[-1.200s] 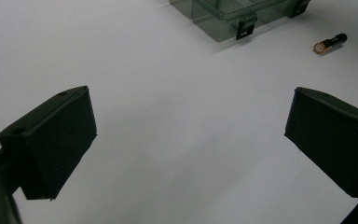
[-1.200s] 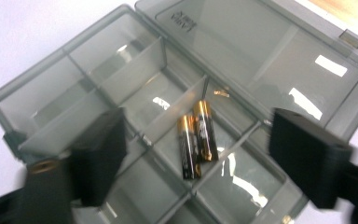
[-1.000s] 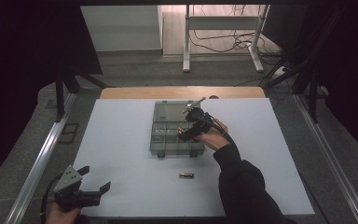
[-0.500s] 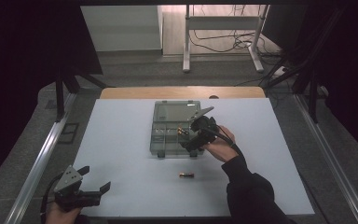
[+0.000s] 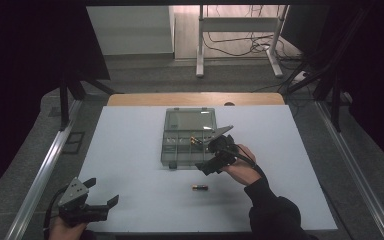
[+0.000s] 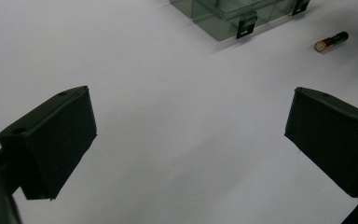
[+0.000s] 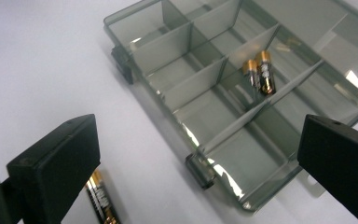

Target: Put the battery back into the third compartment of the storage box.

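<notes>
Right hand-held gripper point(image 5: 211, 156) has pulled back toward me from over the far compartments to the near right edge of the organizer box point(image 5: 186, 137); jaws spread, empty. Two batteries point(image 7: 260, 75) lie in one compartment. I judge a drop-off complete. Loose battery point(image 5: 199, 187) waits on the table point(image 5: 130, 150), near. Left hand-held gripper point(image 5: 96, 204) stays spread, idle, near left.
</notes>
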`<state>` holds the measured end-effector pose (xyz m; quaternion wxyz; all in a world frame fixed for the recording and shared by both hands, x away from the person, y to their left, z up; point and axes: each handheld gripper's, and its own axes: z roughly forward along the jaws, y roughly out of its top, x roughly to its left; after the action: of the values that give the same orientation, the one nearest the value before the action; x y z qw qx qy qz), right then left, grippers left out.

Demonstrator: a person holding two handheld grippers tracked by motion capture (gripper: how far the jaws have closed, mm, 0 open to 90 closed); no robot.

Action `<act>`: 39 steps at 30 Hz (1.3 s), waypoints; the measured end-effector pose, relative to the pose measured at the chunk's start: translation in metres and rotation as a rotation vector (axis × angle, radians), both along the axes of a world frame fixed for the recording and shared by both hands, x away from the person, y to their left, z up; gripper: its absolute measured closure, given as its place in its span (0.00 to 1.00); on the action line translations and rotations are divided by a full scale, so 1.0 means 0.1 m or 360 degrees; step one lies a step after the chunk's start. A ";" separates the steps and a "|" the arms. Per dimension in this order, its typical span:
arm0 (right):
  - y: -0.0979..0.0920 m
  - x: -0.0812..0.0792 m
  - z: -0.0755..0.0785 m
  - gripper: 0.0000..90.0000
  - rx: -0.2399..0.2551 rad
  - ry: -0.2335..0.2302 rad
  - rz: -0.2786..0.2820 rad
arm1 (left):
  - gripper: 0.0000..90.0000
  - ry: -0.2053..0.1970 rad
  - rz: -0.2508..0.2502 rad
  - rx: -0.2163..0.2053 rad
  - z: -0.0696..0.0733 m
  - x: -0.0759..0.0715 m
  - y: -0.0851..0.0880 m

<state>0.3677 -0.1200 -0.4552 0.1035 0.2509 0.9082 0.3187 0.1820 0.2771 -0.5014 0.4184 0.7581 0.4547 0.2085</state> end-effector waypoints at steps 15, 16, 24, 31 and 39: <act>0.04 -0.33 -0.14 0.11 -0.0200 0.0133 0.0035 | 0.03 0.0000 -0.0003 0.0009 0.00 0.00 -0.01; 0.05 -0.37 -0.17 0.18 -0.0227 0.0137 0.0041 | 0.03 0.0000 -0.0003 0.0009 0.00 0.00 -0.01; 0.13 -0.43 -0.30 0.42 -0.0311 0.0228 0.0154 | 0.03 0.0000 -0.0003 0.0009 0.00 0.00 -0.01; 0.24 -0.46 -0.45 0.64 -0.0444 0.0250 0.0255 | 0.03 0.0000 -0.0003 0.0010 0.00 0.00 -0.01; 0.27 -0.50 -0.49 0.85 -0.0475 0.0233 0.0320 | 0.03 -0.0004 -0.0007 0.0016 0.00 0.00 -0.01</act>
<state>0.3173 -0.0934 -0.5038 0.0408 0.1633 0.9709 0.1702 0.1819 0.2758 -0.5013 0.4156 0.7608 0.4517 0.2107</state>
